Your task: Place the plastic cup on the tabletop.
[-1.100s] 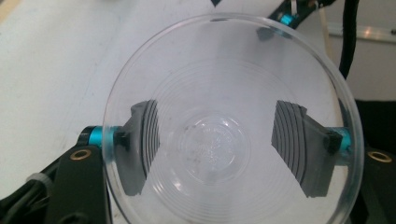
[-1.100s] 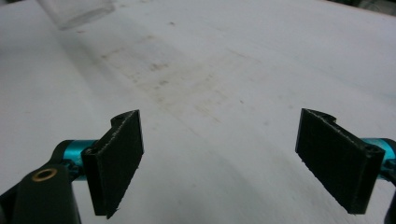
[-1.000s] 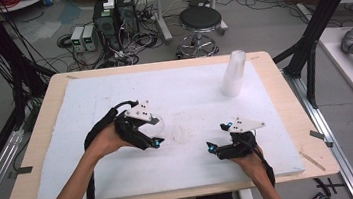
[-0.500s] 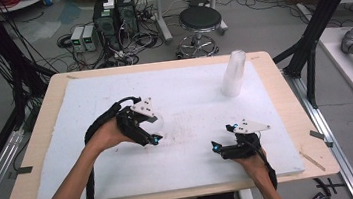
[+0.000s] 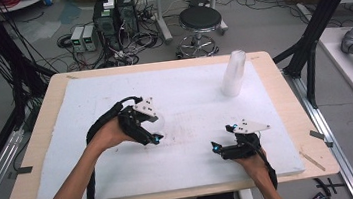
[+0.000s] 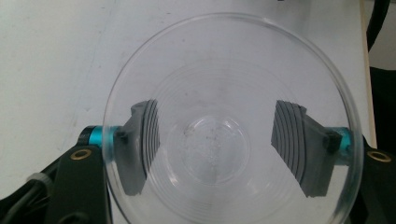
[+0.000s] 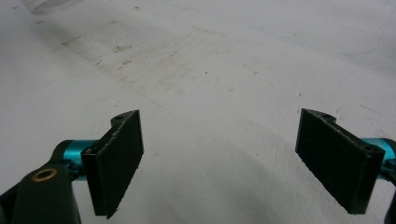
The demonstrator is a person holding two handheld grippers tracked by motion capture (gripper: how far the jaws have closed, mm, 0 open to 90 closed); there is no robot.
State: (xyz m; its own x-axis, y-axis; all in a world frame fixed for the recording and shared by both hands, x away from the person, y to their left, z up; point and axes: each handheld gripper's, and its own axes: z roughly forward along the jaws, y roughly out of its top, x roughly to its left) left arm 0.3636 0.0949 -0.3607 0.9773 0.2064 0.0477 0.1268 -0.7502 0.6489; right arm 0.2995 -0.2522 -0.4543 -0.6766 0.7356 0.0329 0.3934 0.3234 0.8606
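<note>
Cup [image 6: 219,140] clamped by left tool [image 6: 224,135] (ribbed pads visible through it); right tool [image 7: 219,158] gapes.

A stack of clear cups [image 5: 233,74] stands on the white mat [image 5: 189,93]; a stool [image 5: 200,20] stands beyond.

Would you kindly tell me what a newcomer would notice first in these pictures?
Most striking is the clear plastic cup clamped in the left hand-held gripper, its open mouth facing the camera over the white pad. Next comes the tall stack of clear cups standing near the pad's far right corner. The right hand-held gripper hovers open, holding nothing.
</note>
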